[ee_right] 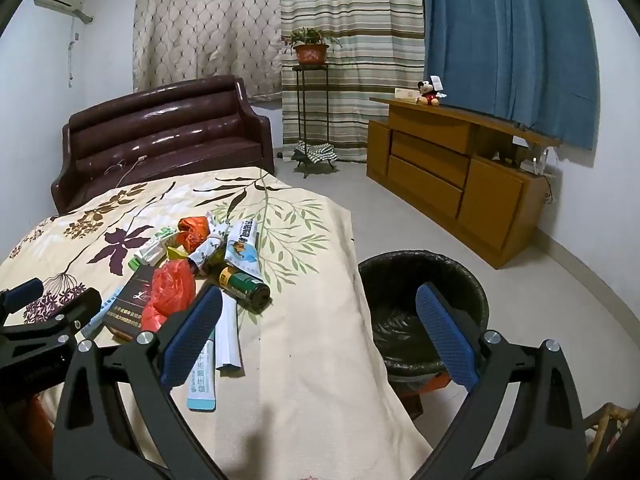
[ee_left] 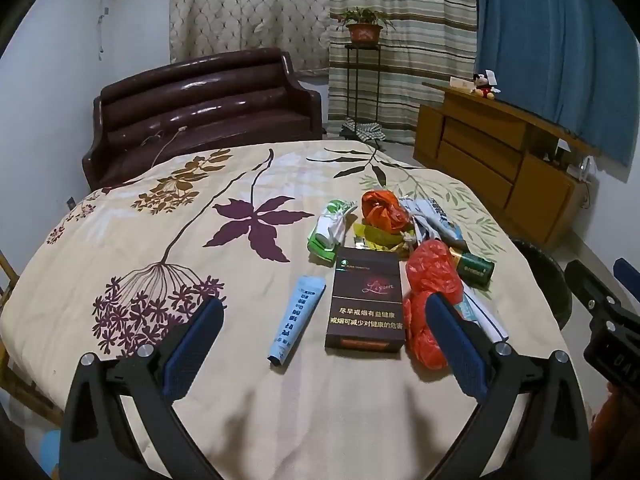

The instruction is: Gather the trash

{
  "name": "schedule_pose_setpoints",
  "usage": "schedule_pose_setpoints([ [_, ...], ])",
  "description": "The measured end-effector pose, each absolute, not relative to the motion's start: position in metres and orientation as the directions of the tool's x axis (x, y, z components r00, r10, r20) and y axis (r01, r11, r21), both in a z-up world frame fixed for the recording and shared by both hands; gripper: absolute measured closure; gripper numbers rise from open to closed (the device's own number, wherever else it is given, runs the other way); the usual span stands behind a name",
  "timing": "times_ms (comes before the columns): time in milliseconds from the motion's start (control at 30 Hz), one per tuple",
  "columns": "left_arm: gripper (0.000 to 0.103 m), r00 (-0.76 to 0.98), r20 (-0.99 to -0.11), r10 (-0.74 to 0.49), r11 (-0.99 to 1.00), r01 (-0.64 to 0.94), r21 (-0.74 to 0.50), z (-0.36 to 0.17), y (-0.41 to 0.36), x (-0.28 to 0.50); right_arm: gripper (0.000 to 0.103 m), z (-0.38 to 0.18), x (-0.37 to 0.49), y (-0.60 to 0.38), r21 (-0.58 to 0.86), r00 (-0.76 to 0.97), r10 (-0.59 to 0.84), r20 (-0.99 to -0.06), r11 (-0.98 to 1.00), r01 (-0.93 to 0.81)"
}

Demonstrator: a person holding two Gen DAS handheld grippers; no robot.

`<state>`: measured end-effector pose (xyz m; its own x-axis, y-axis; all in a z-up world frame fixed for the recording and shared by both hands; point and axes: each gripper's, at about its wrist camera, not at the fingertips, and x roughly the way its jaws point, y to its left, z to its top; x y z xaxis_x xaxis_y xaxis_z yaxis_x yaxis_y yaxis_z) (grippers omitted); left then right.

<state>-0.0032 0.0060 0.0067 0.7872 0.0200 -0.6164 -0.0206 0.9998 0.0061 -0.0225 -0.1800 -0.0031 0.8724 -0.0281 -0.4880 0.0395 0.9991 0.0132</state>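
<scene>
Both grippers, left gripper (ee_left: 324,336) and right gripper (ee_right: 320,332), gape empty; best straddle the cigarette box (ee_left: 365,304) at centre frame squarely, then carry it to the bin (ee_right: 424,312).

Dim indoor light, sofa (ee_left: 208,92) glare, fisheye-bent dark corners, sharp focus.

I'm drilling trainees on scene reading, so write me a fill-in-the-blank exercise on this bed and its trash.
1. The dark maroon cardboard cigarette box lies between the pale blue squeezed tube and the crumpled ____ plastic bag.
2. The round bin lined with a black bag stands on the ____.
3. Both the left gripper and the right gripper are ____.

Missing words: red; floor; open
</scene>
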Motion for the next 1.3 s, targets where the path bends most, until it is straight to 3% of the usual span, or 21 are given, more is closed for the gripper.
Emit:
schedule_pose_setpoints([
  [1300, 0.005, 0.789, -0.615, 0.021, 1.000, -0.021, 0.007, 0.0081, 0.0050, -0.0027, 0.008, -0.0038, -0.0217, -0.1811, 0.019, 0.871, -0.025, -0.490, 0.999, 0.039],
])
